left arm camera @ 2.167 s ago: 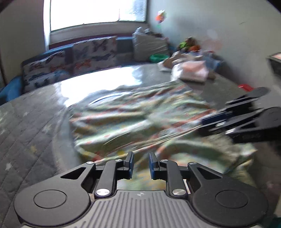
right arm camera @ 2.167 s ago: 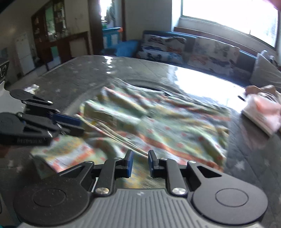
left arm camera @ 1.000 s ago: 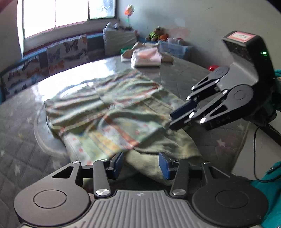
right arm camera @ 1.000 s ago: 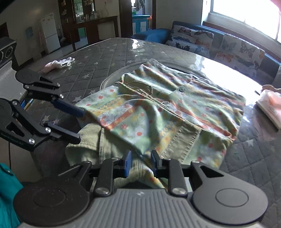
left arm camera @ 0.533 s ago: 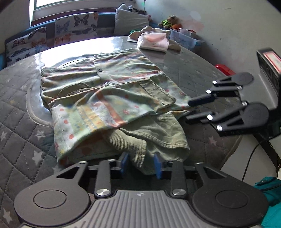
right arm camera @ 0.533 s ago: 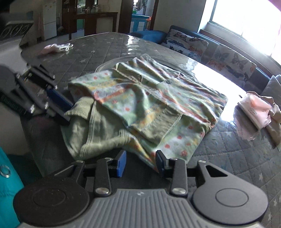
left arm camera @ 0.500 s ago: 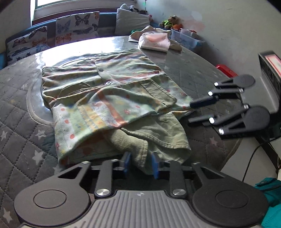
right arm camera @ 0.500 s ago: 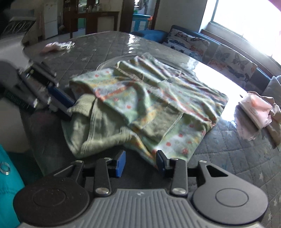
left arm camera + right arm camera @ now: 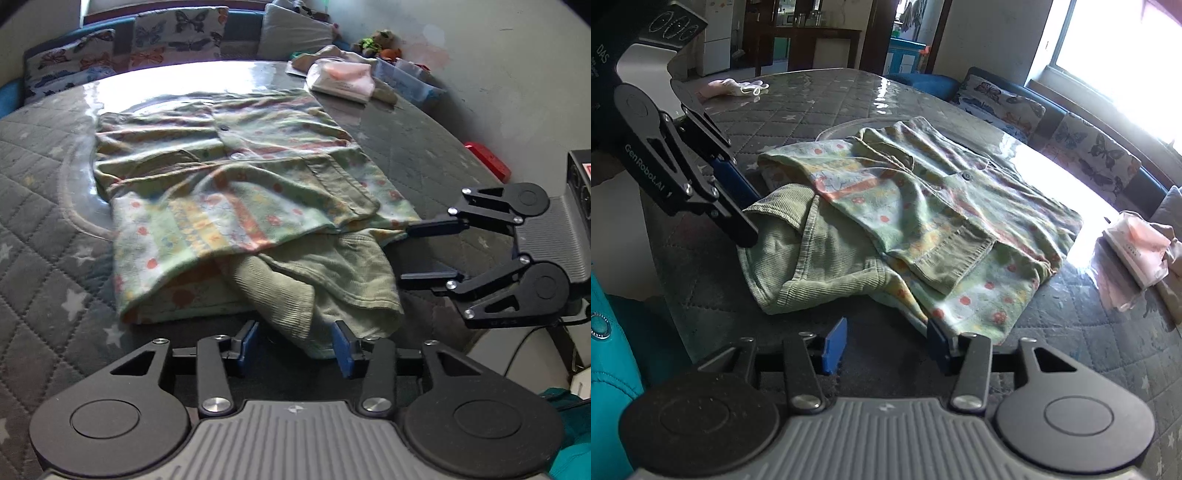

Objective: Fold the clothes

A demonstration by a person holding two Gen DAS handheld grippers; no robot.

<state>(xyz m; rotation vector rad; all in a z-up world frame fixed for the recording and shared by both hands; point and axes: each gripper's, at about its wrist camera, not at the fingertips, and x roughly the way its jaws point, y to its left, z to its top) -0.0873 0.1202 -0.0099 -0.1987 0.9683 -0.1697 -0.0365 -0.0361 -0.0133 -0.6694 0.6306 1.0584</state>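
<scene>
Quilted table (image 9: 40, 221), one shirt (image 9: 236, 192), perhaps half-folded.

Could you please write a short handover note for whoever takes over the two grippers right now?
Left gripper: open, its jaws just widening, the shirt's corduroy sleeve lying loose between the fingers.
Right gripper: open, just widening, holding nothing, at the near hem.
Shirt lies on the quilted table, partly folded, sleeve sticking out from under the printed panel.
Left to do: tuck the sleeve, finish folding.
</scene>
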